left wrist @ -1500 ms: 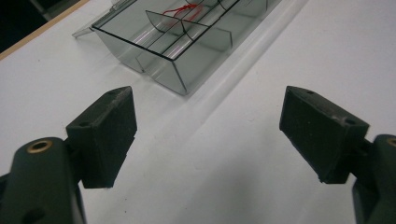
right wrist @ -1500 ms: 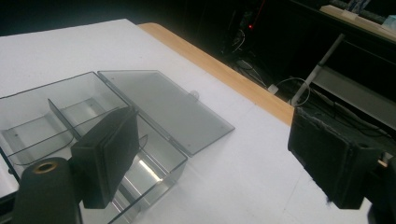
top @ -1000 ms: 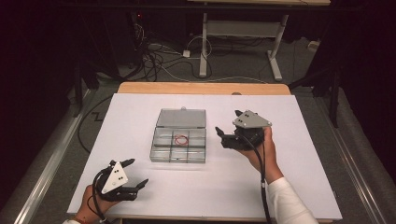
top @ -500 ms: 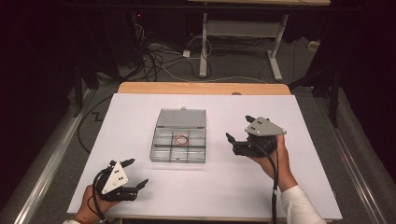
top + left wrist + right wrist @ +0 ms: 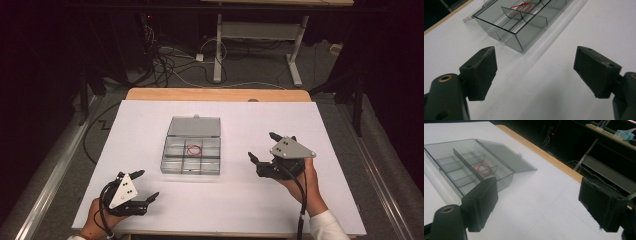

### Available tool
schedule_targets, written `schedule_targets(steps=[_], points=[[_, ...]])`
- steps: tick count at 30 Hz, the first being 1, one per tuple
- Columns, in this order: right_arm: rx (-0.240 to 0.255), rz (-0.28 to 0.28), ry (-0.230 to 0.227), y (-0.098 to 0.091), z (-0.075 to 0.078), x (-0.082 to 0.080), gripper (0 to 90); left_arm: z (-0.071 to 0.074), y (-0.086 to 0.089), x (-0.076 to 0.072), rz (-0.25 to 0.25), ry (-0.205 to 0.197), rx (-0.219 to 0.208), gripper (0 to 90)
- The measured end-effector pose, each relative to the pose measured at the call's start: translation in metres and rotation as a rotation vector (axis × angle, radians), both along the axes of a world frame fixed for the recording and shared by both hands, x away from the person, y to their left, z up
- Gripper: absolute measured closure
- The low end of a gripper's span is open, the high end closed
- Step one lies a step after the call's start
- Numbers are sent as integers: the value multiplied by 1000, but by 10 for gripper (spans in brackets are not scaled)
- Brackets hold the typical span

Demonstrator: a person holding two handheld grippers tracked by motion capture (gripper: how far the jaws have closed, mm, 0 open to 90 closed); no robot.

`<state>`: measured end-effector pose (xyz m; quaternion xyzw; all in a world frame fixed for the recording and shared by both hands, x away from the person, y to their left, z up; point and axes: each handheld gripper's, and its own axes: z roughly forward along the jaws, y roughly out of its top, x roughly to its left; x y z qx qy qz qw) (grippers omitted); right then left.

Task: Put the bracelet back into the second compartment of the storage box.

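A clear plastic compartment box [image 5: 191, 152] lies in the middle of the white table with its lid [image 5: 194, 126] folded open toward the far side. A red rubber band [image 5: 194, 149] rests in one of its middle compartments. The box [image 5: 524, 22] and band [image 5: 520, 5] appear ahead of the left jaws, and the box [image 5: 469, 167] with the band [image 5: 482, 168] sits left of the right jaws. My left gripper [image 5: 145, 186] is open near the table's front left corner, empty. My right gripper [image 5: 262, 147] is open to the right of the box, empty.
The white sheet [image 5: 220, 200] covers the table, with a wooden edge [image 5: 215, 94] at the far side. Beyond it are cables on the floor [image 5: 170, 60] and a desk frame [image 5: 260, 45]. A metal rail [image 5: 55, 165] runs along the left.
My right gripper has moved to the right and toward the front, away from the box. The left gripper has stayed put.
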<state>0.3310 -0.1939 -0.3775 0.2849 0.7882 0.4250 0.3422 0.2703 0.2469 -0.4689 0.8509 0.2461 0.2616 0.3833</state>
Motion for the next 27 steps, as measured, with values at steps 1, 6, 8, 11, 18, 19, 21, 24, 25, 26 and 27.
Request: schedule_targets(steps=[1, 6, 8, 11, 18, 19, 21, 24, 25, 26, 27], points=[[-4, 0, -4, -1, -1, -2, 167, 0, 0, 0, 0, 0, 0, 183], [-10, 4, -3, -6, -8, -9, 167, 0, 0, 0, -1, 0, 1, 183], [-9, 5, -3, -8, -11, -12, 167, 0, 0, 0, -2, 1, 1, 183], [-11, 4, -7, -12, -15, -17, 166, 0, 0, 0, -2, 0, 3, 183], [-4, 5, -20, -24, -23, -30, 166, 0, 0, 0, -2, -1, 6, 183], [1, 8, -25, -26, -24, -32, 166, 0, 0, 0, -3, -2, 6, 183], [6, 6, -30, -30, -26, -35, 166, 0, 0, -1, -4, -1, 9, 183], [18, 3, -36, -37, -28, -39, 166, 0, 0, -1, -5, -3, 13, 183], [20, 2, -41, -39, -28, -40, 166, 0, 0, -1, -5, -4, 13, 183], [25, 0, -42, -42, -29, -42, 166, 0, 0, -1, -5, -5, 13, 183], [25, 1, -44, -43, -29, -43, 166, 0, 0, -1, -6, -5, 14, 183]])
